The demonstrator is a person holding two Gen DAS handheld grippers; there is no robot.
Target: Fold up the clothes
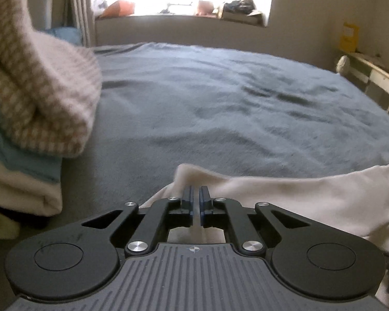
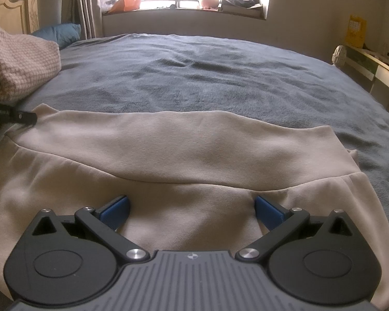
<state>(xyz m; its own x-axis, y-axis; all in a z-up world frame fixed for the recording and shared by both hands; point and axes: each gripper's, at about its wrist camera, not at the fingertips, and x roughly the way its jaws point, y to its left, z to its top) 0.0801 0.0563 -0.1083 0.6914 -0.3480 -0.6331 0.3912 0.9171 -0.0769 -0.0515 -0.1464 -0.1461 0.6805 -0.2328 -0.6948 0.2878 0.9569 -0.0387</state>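
A cream garment [image 2: 184,150] lies spread across the near part of a grey-blue bed [image 2: 220,77], folded over along its far edge. My left gripper [image 1: 195,194] is shut on a corner of the cream garment [image 1: 311,197], lifting a fold of it. The left gripper also shows in the right wrist view [image 2: 26,117] at the garment's far left corner. My right gripper [image 2: 192,207] is open, its blue pads [image 2: 115,210] spread wide just above the garment's near part, holding nothing.
A pile of folded clothes [image 1: 33,108] topped by a checked knit stands on the bed at the left; it also shows in the right wrist view [image 2: 18,64]. A blue pillow [image 2: 62,32], a cluttered windowsill [image 2: 184,2] and a side shelf [image 2: 370,67] lie beyond.
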